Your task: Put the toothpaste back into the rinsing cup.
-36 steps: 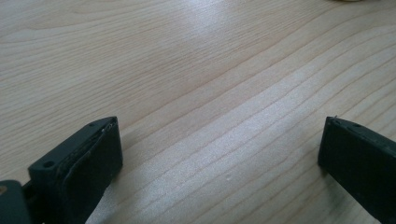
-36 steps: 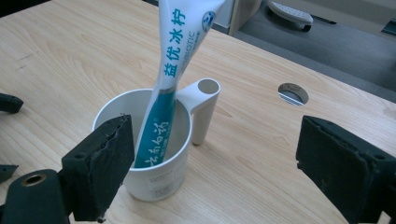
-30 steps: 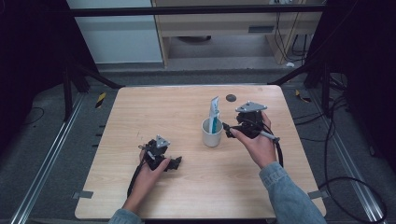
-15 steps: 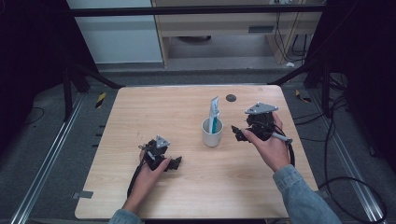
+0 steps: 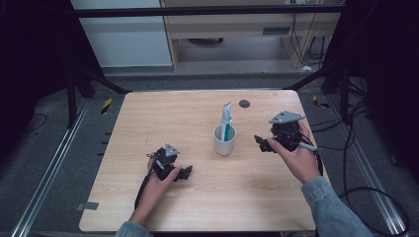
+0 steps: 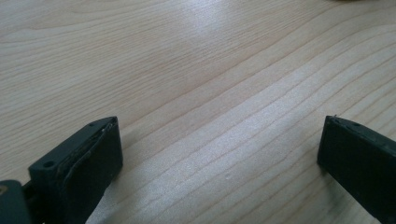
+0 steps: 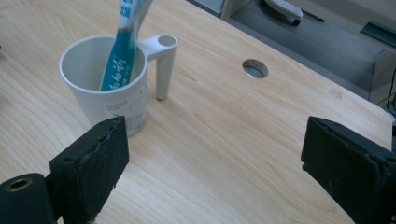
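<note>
A white cup [image 5: 224, 139] with a handle stands upright near the middle of the wooden table [image 5: 197, 113]. A blue and white toothpaste tube [image 5: 227, 118] leans inside it. In the right gripper view the cup [image 7: 105, 81] and the tube [image 7: 122, 44] sit at the upper left, beyond the jaws. My right gripper [image 5: 262, 143] is held just right of the cup, open, nothing between its jaws. My left gripper [image 5: 185, 173] rests low on the table at the front left, open over bare wood [image 6: 219, 116].
A round cable hole [image 5: 244, 103] is set in the table behind the cup, also seen in the right gripper view as a hole [image 7: 255, 68]. Beyond the far edge stand a cabinet [image 5: 126, 34] and a low shelf [image 5: 237, 29]. Cables [image 5: 346, 133] trail on the floor at right.
My right gripper has drawn away from the cup, moving right and toward the near side. The tube stays in the cup. The left gripper has not moved.
</note>
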`<state>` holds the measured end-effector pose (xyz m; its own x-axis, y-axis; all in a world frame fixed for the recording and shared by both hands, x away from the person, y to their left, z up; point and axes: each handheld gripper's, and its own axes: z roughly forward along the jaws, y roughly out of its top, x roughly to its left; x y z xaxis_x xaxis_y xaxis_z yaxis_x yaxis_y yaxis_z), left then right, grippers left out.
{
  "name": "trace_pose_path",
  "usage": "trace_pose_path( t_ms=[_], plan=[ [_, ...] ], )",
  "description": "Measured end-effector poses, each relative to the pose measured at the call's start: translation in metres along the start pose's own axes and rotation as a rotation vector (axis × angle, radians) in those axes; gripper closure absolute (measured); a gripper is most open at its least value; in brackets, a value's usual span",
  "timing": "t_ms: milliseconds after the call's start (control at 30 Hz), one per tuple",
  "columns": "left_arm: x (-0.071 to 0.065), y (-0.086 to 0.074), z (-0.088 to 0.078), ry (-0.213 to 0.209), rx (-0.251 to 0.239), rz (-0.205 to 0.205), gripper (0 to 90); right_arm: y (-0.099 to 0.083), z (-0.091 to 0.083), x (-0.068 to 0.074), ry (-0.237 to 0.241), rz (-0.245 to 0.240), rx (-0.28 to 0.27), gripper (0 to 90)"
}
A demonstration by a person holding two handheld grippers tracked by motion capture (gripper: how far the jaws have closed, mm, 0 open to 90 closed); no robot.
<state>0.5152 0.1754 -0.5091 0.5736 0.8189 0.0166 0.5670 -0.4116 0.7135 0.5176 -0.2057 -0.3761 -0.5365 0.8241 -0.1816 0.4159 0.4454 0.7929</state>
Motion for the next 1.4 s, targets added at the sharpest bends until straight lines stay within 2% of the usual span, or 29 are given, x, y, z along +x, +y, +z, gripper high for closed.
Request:
trace_pose_path(
  t_ms=[300, 467, 567, 900, 1067, 1267, 1400],
  plan=[
    [0.0, 0.0, 0.0, 0.0, 0.001, 0.0, 0.0, -0.031, 0.005, -0.015, -0.025, -0.004, 0.043, 8.6],
    [0.0, 0.0, 0.0, 0.0, 0.001, 0.0, 0.0, -0.052, 0.012, -0.024, -0.016, 0.051, 0.064, 8.6],
    [0.0, 0.0, 0.0, 0.0, 0.0, 0.0, 0.0, -0.063, 0.018, -0.028, -0.024, 0.05, 0.082, 8.4],
    [0.0, 0.0, 0.0, 0.001, 0.0, 0.0, 0.0, -0.1, 0.039, -0.038, -0.015, 0.148, 0.137, 8.2],
    [0.0, 0.0, 0.0, 0.001, 0.0, 0.0, 0.0, -0.108, 0.047, -0.04, -0.012, 0.17, 0.163, 8.1],
    [0.0, 0.0, 0.0, 0.001, 0.0, 0.0, 0.0, -0.109, 0.055, -0.04, -0.014, 0.171, 0.162, 8.1],
    [0.0, 0.0, 0.0, 0.001, 0.0, 0.0, 0.0, -0.111, 0.06, -0.042, -0.017, 0.19, 0.164, 8.1]
  ],
)
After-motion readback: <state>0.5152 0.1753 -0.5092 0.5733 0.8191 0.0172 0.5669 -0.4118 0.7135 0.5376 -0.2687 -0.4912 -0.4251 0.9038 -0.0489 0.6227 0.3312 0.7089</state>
